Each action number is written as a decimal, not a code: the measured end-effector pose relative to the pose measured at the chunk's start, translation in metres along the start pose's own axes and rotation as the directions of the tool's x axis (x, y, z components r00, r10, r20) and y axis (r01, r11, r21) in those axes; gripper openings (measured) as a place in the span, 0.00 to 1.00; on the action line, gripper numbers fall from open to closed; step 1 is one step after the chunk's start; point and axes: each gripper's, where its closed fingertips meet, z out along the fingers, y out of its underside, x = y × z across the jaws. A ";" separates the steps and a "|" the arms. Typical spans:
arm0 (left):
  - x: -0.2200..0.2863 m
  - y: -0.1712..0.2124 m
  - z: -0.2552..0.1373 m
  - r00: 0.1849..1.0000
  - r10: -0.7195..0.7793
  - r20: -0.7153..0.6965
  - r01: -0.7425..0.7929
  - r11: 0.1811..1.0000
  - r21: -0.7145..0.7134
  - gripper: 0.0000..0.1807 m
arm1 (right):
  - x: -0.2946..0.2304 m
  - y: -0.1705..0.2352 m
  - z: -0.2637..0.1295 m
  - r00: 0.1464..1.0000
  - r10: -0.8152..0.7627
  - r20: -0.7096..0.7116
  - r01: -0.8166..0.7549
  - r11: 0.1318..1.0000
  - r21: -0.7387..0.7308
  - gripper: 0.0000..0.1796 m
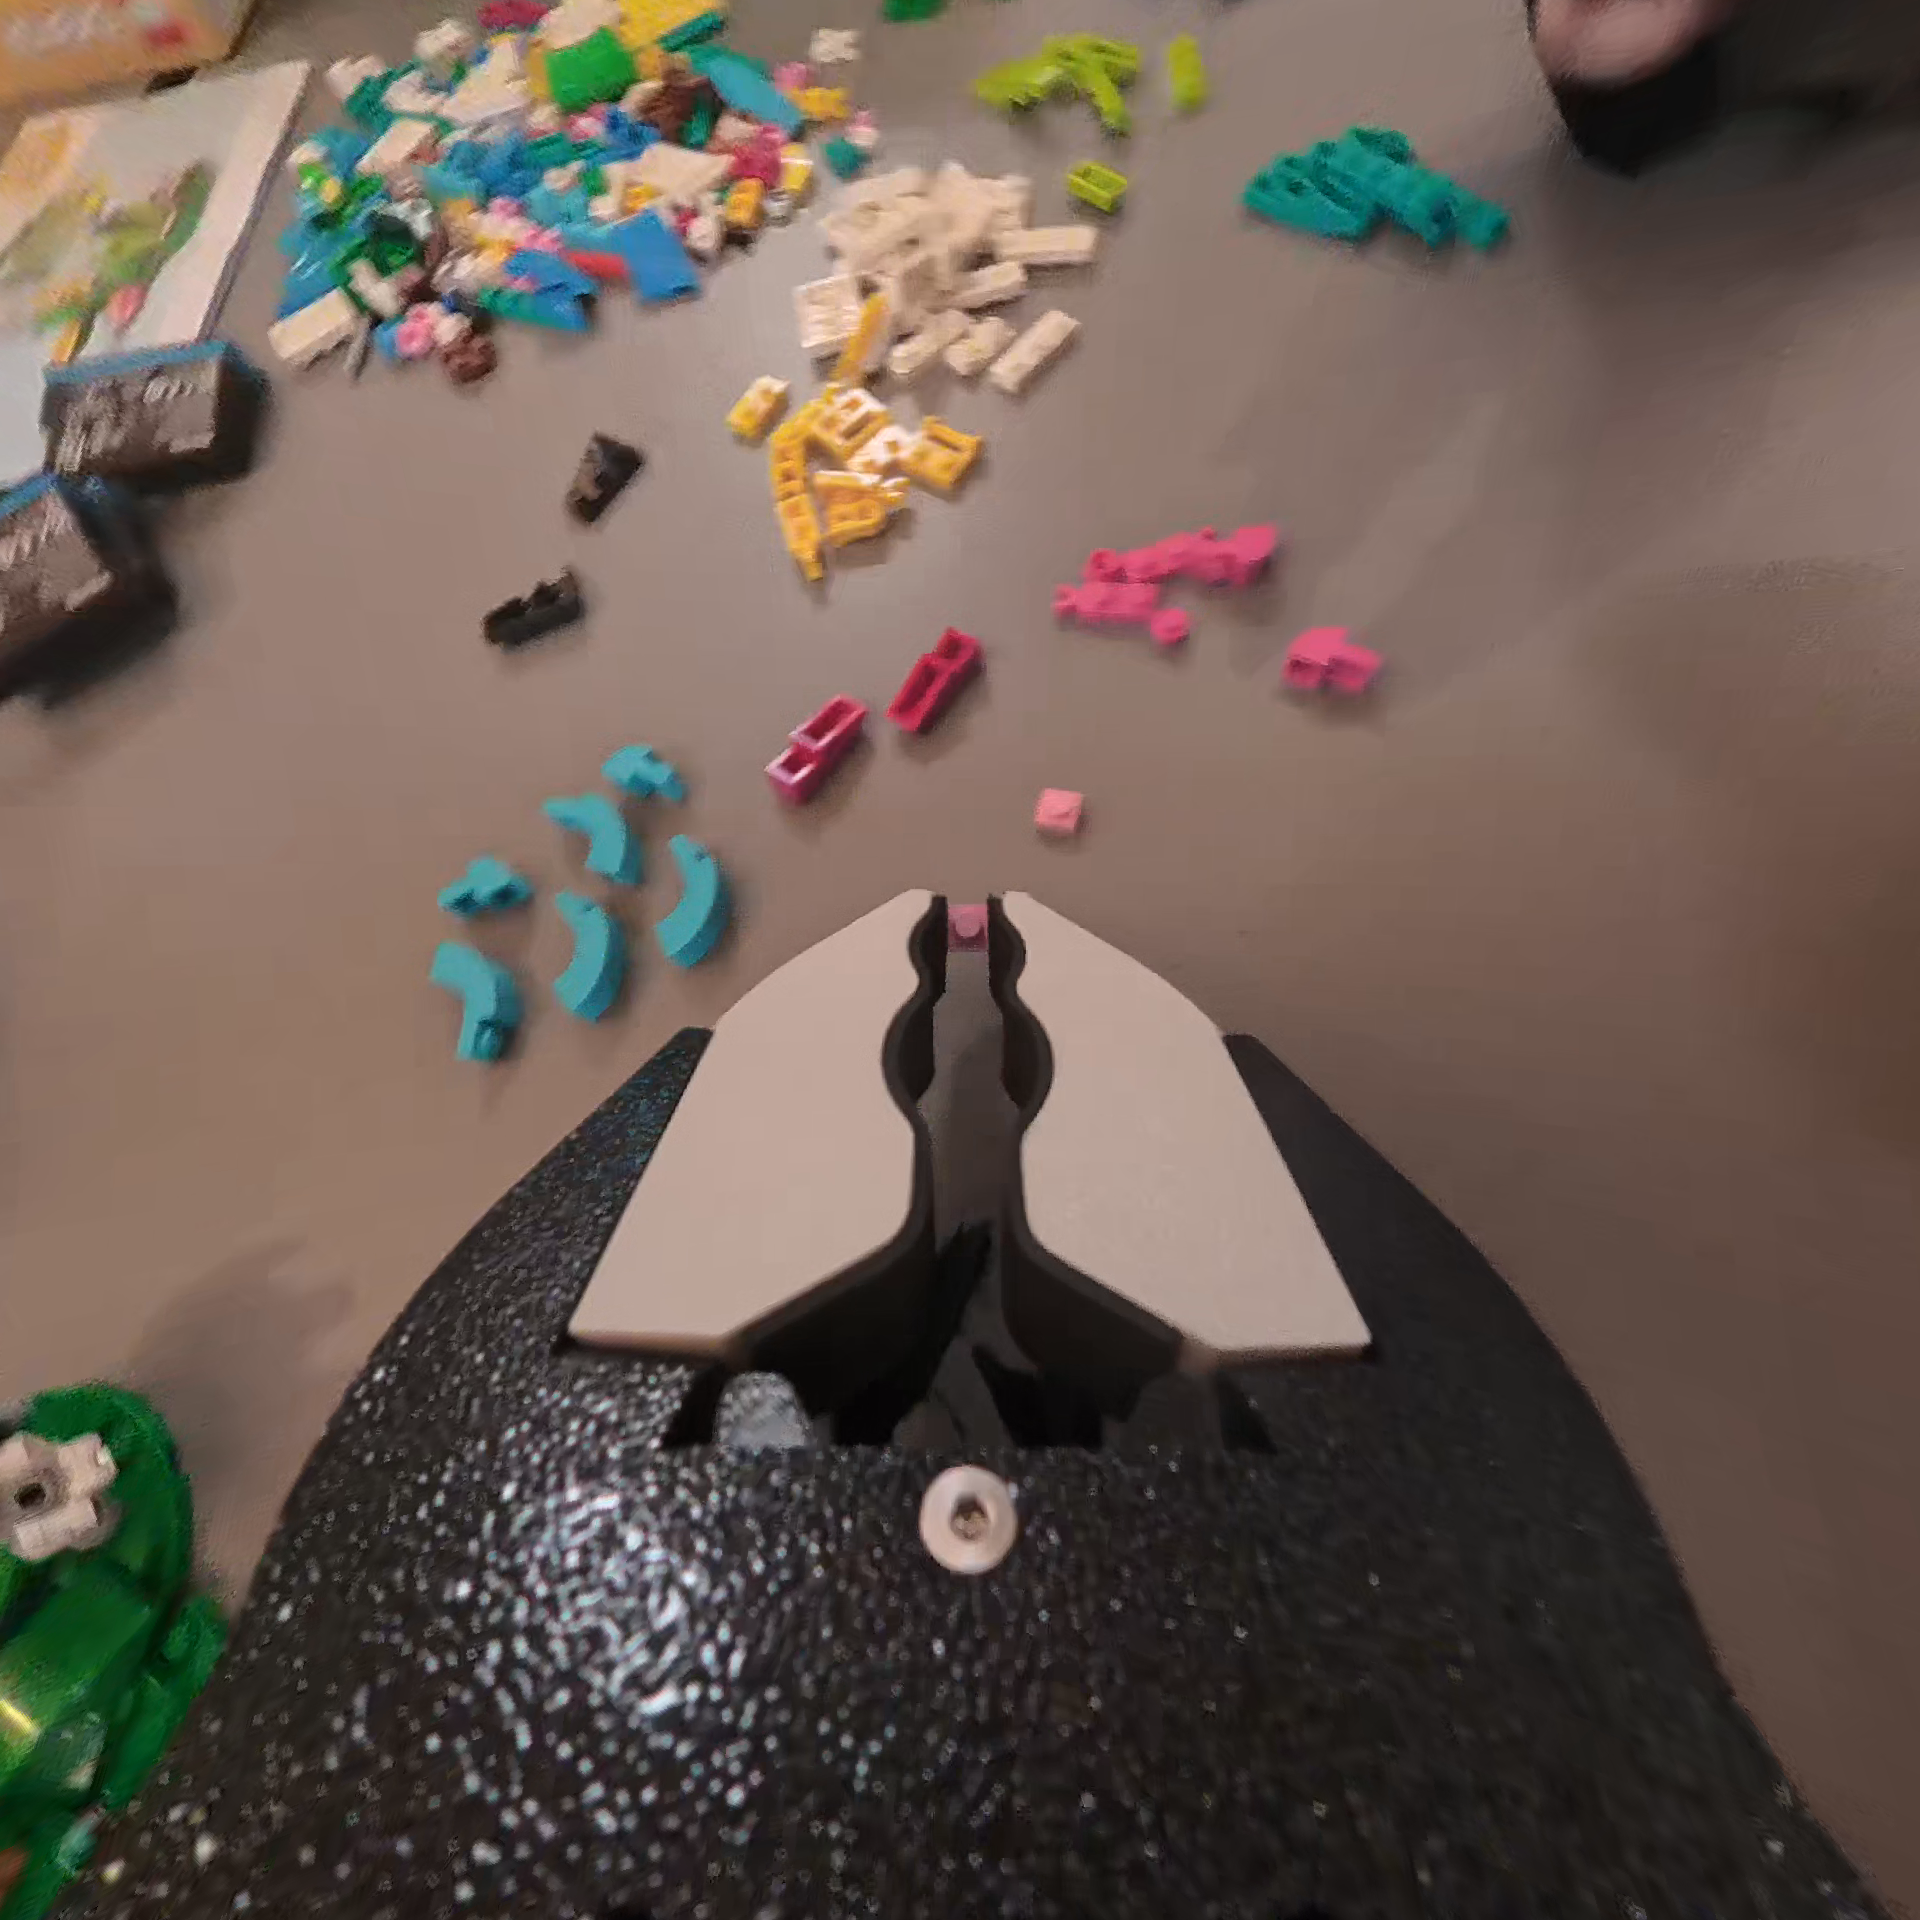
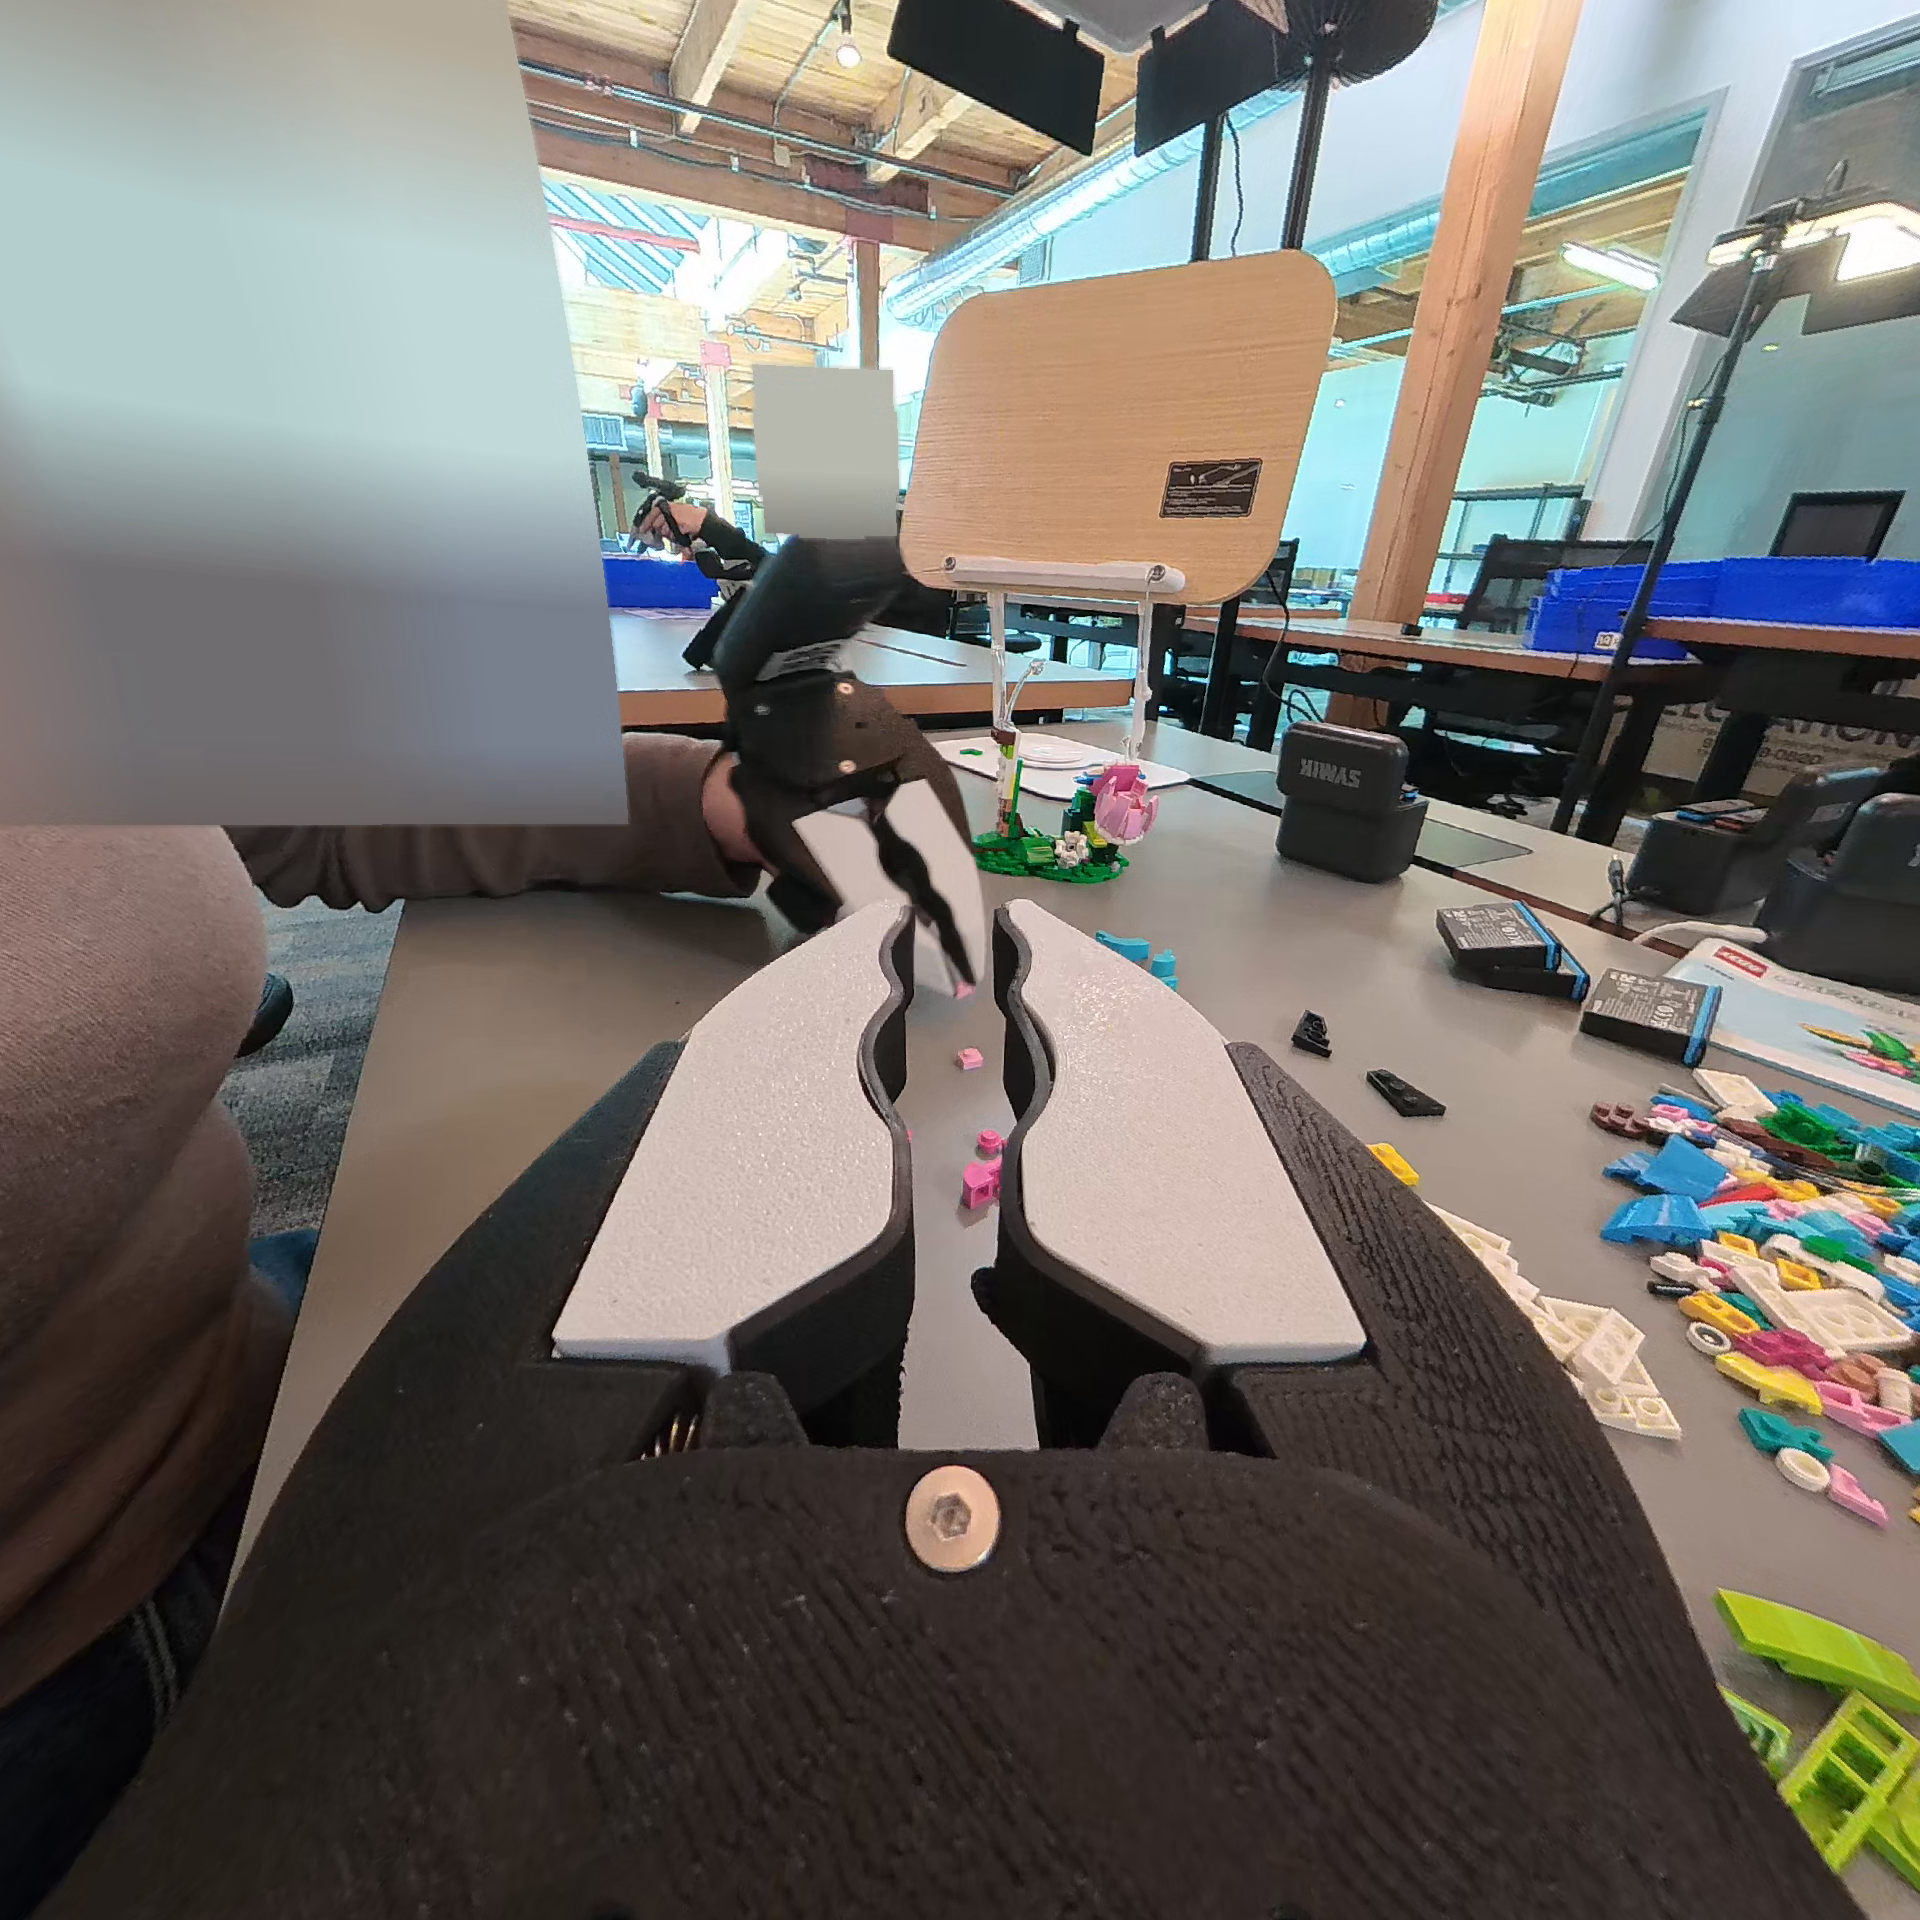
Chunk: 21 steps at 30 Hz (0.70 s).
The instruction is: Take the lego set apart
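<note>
My left gripper (image 1: 968, 906) is shut on a small pink lego piece (image 1: 968, 925), held at its tips just above the grey table (image 1: 1558, 935). It also shows in the right wrist view (image 2: 958, 979), tilted down with the pink piece (image 2: 965, 989) at its tips. A second small pink piece (image 1: 1060, 810) lies just ahead on the table. The lego set, a green base with a pink flower (image 2: 1081, 831), stands behind the left gripper; its green base shows at lower left (image 1: 94, 1621). My right gripper (image 2: 951, 925) is slightly open and empty, hovering over pink pieces (image 2: 982, 1169).
Sorted heaps lie on the table: teal arcs (image 1: 592, 914), magenta bricks (image 1: 935, 681), pink (image 1: 1174, 577), yellow (image 1: 852, 468), white (image 1: 945, 281), lime (image 1: 1081, 78), green-teal (image 1: 1371, 187), a mixed heap (image 1: 540, 177). Black batteries (image 1: 145, 416) and a booklet (image 1: 135, 208) sit left. The tips of one gripper are about 20 cm away from the tips of the other.
</note>
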 end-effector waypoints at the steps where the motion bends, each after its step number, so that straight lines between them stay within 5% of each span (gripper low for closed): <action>1: 0.005 -0.002 0.003 0.999 0.043 0.002 -0.043 0.999 -0.011 0.04 | 0.000 0.000 0.000 1.000 0.000 0.000 0.000 1.000 -0.002 0.07; 11: 0.026 -0.003 0.014 0.993 -0.039 -0.115 0.034 0.999 -0.037 0.18 | 0.000 0.000 0.000 1.000 -0.006 -0.002 0.006 1.000 -0.004 0.07; 16: 0.020 -0.020 -0.005 0.999 0.014 -0.038 -0.010 0.994 0.108 0.22 | 0.006 -0.006 -0.004 0.998 -0.044 -0.055 0.045 0.999 0.028 0.07; 19: 0.001 -0.034 -0.031 0.992 0.027 0.124 -0.059 0.962 0.265 0.19 | 0.020 -0.019 -0.012 0.972 -0.137 -0.191 0.154 0.985 0.074 0.07; 21: -0.006 -0.042 -0.056 0.976 0.013 0.218 -0.098 0.917 0.386 0.07 | 0.042 -0.049 -0.038 0.847 -0.244 -0.472 0.350 0.925 0.150 0.07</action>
